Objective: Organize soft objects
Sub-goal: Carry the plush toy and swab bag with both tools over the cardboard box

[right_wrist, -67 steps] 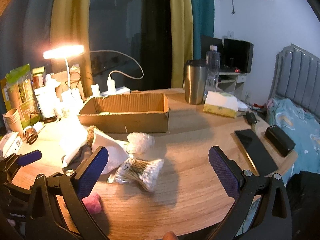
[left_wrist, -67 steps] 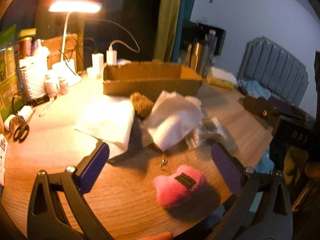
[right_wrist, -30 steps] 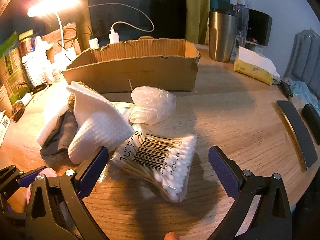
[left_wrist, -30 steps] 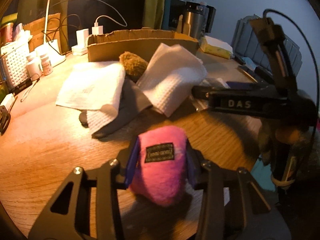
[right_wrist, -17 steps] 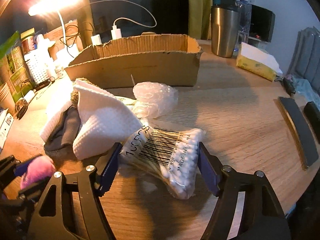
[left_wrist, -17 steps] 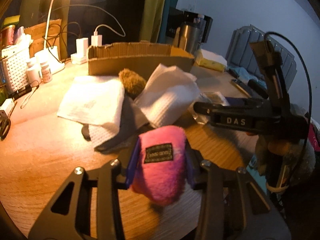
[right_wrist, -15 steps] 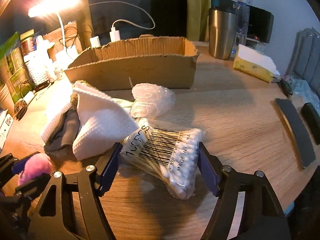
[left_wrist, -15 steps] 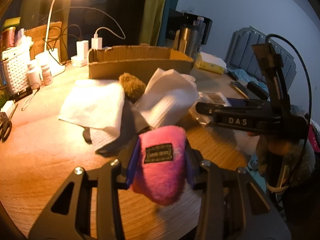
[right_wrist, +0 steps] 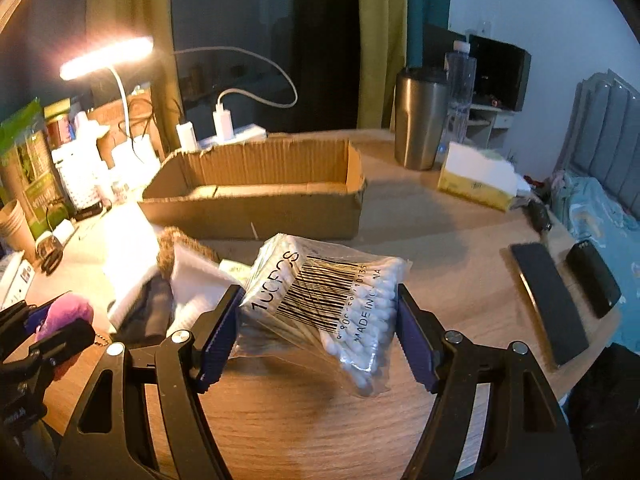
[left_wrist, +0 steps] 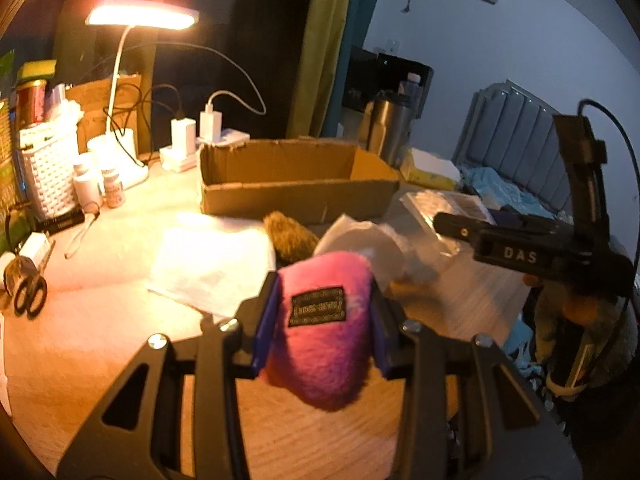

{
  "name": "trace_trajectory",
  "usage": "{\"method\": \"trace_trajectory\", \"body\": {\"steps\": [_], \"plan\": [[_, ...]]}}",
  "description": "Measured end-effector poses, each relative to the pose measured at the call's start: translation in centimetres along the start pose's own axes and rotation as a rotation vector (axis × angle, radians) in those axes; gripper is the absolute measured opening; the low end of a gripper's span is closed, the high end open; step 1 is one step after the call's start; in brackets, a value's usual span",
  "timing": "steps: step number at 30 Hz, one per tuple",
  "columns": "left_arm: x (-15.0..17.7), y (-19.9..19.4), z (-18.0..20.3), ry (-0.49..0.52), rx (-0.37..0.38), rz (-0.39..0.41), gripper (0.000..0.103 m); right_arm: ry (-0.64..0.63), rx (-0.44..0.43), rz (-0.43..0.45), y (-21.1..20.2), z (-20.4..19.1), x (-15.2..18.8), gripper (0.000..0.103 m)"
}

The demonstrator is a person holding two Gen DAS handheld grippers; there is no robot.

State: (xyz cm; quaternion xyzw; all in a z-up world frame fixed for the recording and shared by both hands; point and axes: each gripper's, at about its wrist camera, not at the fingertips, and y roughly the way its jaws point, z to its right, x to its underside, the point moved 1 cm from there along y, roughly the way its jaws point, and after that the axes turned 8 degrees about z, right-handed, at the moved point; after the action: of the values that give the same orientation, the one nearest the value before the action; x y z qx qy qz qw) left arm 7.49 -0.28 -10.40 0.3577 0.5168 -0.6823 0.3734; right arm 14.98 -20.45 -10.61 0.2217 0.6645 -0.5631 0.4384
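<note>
The left gripper (left_wrist: 322, 326) squeezes a pink plush toy (left_wrist: 326, 330) between its pads, lifted off the table (left_wrist: 100, 340). The right gripper (right_wrist: 320, 330) clamps a bag of cotton swabs (right_wrist: 330, 294) — also raised. Ahead of both sits the cardboard box (right_wrist: 256, 188), its visible inside bare.

Wooden table (right_wrist: 460, 248), cardboard box (right_wrist: 256, 212), cloths (left_wrist: 212, 264)

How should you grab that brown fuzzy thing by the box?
Probably from above, pinching the brown fuzzy thing across its narrow width at the bare end nearest the cardboard box. Its other end is tucked under the white cloths, so a side approach would snag them.
</note>
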Motion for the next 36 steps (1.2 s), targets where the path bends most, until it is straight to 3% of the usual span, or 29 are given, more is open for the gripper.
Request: {"method": "trace_trajectory", "body": {"steps": [20,36], "plan": [[-7.6,1.2,-0.8,0.007,-0.027,0.115,0.041,0.015,-0.023,0.114,-1.1,1.3,-6.1,0.076],[-12.9,5.2,-2.9,-0.008,-0.022,0.167,0.041,0.008,-0.042,0.156,1.2,1.1,-10.1,0.076]]}}
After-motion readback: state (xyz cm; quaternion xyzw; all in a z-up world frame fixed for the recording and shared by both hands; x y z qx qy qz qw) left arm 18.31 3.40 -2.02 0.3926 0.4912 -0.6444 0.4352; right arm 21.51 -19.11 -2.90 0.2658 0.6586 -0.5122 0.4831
